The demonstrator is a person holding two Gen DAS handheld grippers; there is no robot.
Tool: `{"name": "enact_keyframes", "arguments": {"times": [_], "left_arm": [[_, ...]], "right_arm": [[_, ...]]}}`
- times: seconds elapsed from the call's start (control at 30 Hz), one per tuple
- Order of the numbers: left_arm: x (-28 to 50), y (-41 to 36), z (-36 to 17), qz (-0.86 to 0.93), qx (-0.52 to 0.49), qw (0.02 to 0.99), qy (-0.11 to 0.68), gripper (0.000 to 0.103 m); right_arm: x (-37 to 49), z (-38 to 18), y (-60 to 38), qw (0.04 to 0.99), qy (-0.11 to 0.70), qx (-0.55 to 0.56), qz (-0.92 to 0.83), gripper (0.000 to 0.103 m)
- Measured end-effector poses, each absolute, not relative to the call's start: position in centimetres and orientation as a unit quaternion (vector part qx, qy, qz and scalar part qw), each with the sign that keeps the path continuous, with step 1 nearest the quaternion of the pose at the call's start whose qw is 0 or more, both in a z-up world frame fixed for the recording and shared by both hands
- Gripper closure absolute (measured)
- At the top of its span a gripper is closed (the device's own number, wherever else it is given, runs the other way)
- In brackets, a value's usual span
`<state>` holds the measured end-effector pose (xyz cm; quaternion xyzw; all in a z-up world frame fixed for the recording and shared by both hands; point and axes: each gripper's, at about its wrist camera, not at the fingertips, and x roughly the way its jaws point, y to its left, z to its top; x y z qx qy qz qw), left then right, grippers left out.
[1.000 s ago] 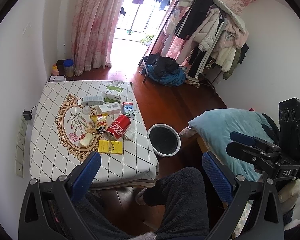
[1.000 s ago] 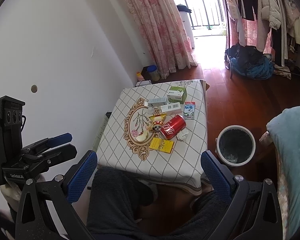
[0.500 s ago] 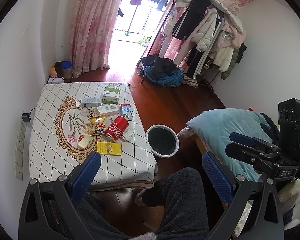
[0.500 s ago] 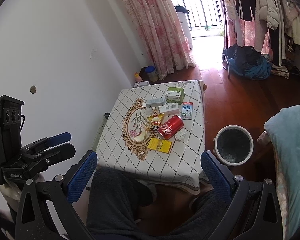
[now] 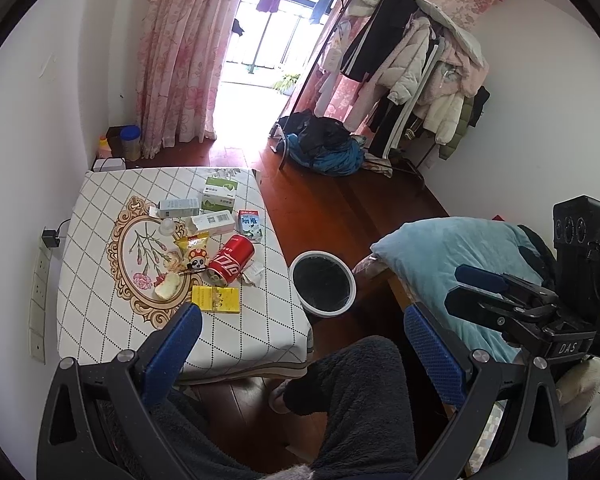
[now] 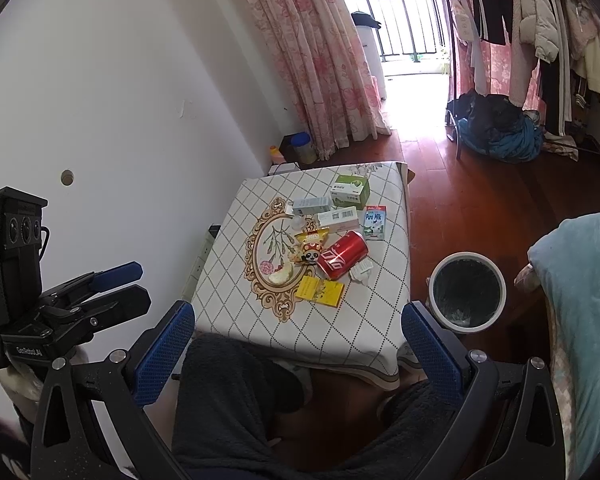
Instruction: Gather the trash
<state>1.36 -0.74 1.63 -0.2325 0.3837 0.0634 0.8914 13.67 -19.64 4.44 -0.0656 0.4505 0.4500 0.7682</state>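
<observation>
1. Over the last second both wrist views have drifted a little: the table and its litter sit slightly lower and further back in the left view than they did, and the right view has shifted the same small way. Nothing on the table has moved.
2. My reading is that collecting has not begun; both tools are only being carried while the person sits with knees in dark fleece trousers (image 5: 356,392) at the table's near edge.
3. The left gripper (image 5: 302,344) has its blue-padded fingers spread wide with nothing between them, well short of the table.
4. The right gripper (image 6: 298,340) is likewise spread wide and empty, held above the person's lap.
5. The trash lies in a loose cluster at the middle of the white grid-patterned tablecloth (image 5: 100,320), towards the side nearest the bin.
6. It includes a red soda can on its side (image 5: 231,259), a flat yellow packet (image 5: 216,299) just in front of it, a panda-printed snack wrapper (image 5: 194,249), a small blue-and-white milk carton (image 5: 251,223), several pale cardboard boxes (image 5: 212,222) and a crumpled white scrap (image 5: 253,273).
7. The round white waste bin with a black liner (image 5: 323,283) stands on the wooden floor just beside the table, open-topped and within a short reach of the can.
</observation>
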Motion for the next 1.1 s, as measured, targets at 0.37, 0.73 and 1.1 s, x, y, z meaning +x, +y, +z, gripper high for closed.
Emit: {"name": "enact_keyframes", "arguments": {"times": [0.37,0.73,1.1], "left_arm": [[1.38,-0.76,1.6,0.064,-0.232,0.892,0.383,0.0],[1.49,-0.64,1.83,0.063,-0.232,0.893,0.381,0.0],[1.3,-0.64,1.58,0.063,-0.232,0.893,0.381,0.0]], "right_arm": [[13.43,4.68,-19.6,0.77,0.448,-0.066,0.45,0.0],[13.37,4.7,-19.39,0.769,0.446,-0.069,0.452,0.0],[13.33,4.64,-19.28,0.769,0.446,-0.068,0.452,0.0]]}}
